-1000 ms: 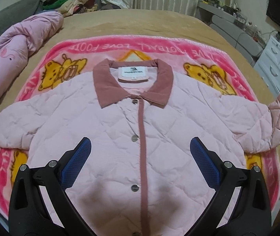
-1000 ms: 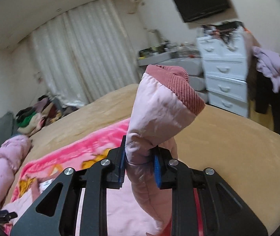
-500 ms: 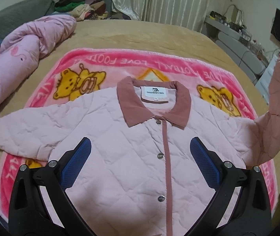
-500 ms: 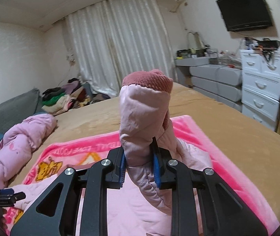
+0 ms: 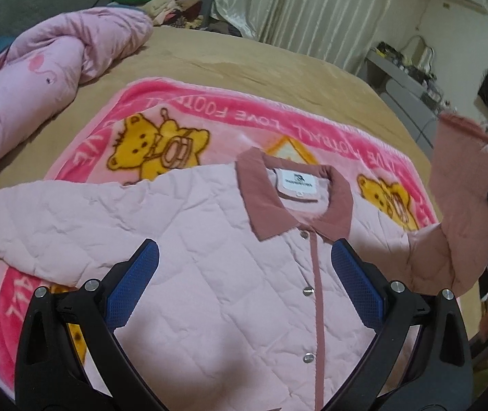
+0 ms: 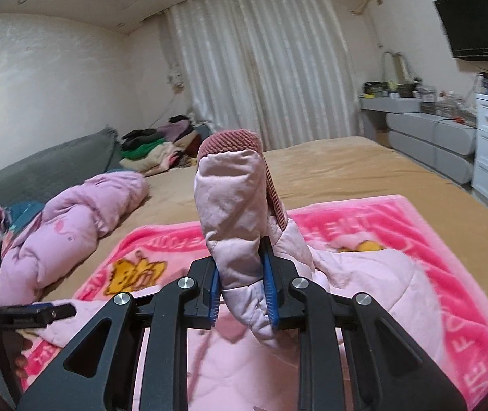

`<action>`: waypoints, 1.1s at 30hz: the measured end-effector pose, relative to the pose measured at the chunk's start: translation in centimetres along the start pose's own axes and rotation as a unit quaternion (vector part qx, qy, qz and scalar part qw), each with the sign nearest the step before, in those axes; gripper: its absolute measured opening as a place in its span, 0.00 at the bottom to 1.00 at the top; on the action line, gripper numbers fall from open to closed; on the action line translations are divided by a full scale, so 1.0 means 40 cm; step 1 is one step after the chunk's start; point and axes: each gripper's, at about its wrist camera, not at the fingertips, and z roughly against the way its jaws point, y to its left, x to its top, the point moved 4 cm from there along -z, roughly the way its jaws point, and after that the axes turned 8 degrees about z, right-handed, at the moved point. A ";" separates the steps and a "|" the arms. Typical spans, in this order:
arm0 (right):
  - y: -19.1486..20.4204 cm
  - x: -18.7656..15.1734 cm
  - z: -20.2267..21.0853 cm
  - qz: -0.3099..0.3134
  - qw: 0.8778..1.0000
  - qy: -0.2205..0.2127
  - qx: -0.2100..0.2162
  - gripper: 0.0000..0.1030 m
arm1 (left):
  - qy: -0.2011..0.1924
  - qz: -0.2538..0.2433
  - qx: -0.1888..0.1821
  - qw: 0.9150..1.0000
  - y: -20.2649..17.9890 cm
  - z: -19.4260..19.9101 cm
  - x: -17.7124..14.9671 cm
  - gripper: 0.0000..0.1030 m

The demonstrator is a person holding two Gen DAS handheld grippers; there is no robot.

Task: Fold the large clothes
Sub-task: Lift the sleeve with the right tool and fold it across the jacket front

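The first sleeve fold is in hand. One pink quilted jacket [image 5: 209,274] lies face up on the pink blanket [image 5: 209,116] near the foot edge of the bed [image 5: 261,65]. The right hand-held gripper [image 6: 242,287] is clamped on one sleeve [image 6: 233,212], lifted cuff-up. The left hand-held gripper [image 5: 244,274] hovers with fingers apart, holding nothing. Next, the sleeve probably needs carrying across the chest. Two sleeves, one collar [image 5: 264,202], four visible snaps.

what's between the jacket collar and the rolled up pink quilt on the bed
In the left wrist view, the bear-print pink blanket and a strip of bare tan bedspread lie between the jacket collar and the pink quilt.
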 end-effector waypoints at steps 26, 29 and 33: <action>0.450 -0.275 -0.304 0.037 0.986 0.127 0.106 0.19 | -0.036 0.078 -0.015 0.996 0.262 0.006 0.052 0.92; 0.485 -0.332 -0.318 0.048 0.981 0.149 0.117 0.22 | -0.028 0.074 -0.024 0.997 0.263 -0.017 0.037 0.92; 0.514 -0.393 -0.330 0.056 0.973 0.181 0.129 0.29 | 0.004 0.094 -0.068 0.993 0.268 -0.060 0.015 0.92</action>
